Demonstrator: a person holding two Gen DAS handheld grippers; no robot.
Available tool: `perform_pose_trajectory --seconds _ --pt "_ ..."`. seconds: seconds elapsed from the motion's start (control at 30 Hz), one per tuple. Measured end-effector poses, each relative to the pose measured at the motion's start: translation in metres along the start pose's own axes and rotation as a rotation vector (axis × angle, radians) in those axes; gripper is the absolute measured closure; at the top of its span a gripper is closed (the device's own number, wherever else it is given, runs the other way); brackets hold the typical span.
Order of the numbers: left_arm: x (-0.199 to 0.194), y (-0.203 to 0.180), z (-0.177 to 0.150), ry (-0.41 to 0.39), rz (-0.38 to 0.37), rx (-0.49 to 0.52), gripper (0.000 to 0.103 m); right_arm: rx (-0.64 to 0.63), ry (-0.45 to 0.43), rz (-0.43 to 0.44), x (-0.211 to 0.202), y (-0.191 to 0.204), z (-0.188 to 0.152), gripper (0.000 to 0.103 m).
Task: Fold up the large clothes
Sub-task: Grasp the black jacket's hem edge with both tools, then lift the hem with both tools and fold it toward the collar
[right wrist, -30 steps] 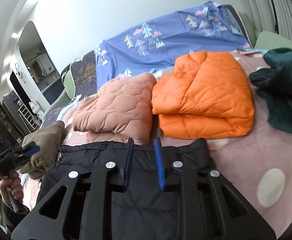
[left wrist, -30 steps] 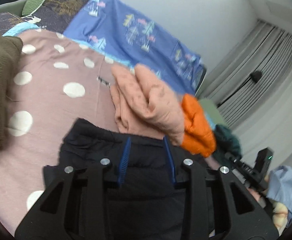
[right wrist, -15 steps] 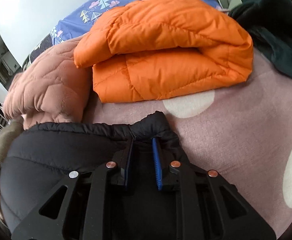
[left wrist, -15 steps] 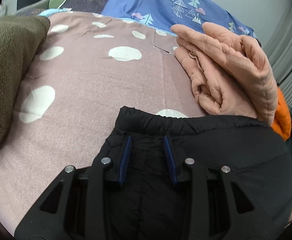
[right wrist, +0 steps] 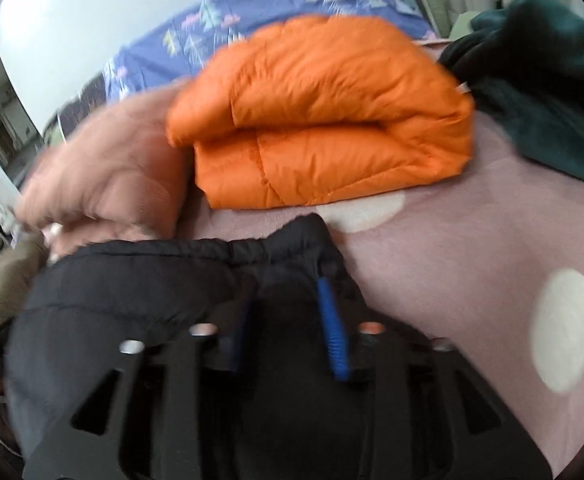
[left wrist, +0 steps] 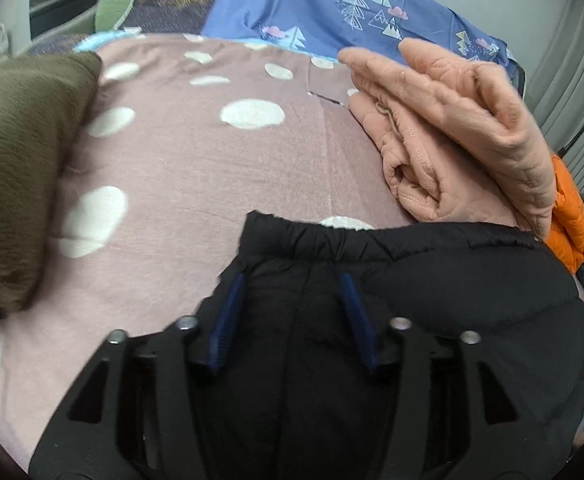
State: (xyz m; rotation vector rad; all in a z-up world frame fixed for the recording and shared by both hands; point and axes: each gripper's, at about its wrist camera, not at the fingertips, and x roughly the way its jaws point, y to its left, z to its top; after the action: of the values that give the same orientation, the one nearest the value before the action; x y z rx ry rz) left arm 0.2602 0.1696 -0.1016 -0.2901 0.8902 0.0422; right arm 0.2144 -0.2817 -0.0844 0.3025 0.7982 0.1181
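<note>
Black puffer jacket (left wrist: 432, 280) lower centre on dotted bedspread (left wrist: 196, 168). Left gripper (left wrist: 292, 308), right gripper (right wrist: 288, 320): jaws just opening, parted, jacket fabric loose between. Orange jacket (right wrist: 324, 120) folded upper centre.

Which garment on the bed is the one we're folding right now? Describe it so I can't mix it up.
Start from the pink polka-dot bedspread. Along its far side sit a folded peach quilted jacket and a folded orange puffer; nearer than both lies the black puffer jacket. It is the only black garment, and both grippers are over it.
</note>
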Motion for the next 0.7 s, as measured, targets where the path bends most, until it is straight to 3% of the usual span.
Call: perform_pose_trajectory --seconds 0.1,0.17,0.33,0.47,0.57,0.7 --pt "-0.034 -0.007 -0.008 -0.051 -0.027 0.016 0.038 0.058 -0.052 0.076 -0.048 -0.013 -0.021 0.05" --pt "-0.056 -0.013 -0.014 -0.086 -0.051 0.026 0.035 0.143 -0.072 0.161 -0.079 -0.026 -0.048 0.035" --pt "-0.098 -0.044 -0.034 -0.143 -0.132 0.078 0.034 0.335 -0.113 0.303 -0.138 -0.053 -0.123 0.029" --pt "-0.121 -0.079 -0.053 -0.154 -0.251 0.112 0.033 0.568 -0.095 0.467 -0.151 -0.074 -0.171 0.021" --pt "-0.129 -0.107 -0.065 -0.143 -0.311 0.159 0.033 0.662 -0.059 0.612 -0.147 -0.077 -0.186 0.019" --pt "-0.119 -0.14 -0.075 -0.088 -0.374 0.2 0.033 0.713 -0.029 0.658 -0.14 -0.067 -0.19 0.014"
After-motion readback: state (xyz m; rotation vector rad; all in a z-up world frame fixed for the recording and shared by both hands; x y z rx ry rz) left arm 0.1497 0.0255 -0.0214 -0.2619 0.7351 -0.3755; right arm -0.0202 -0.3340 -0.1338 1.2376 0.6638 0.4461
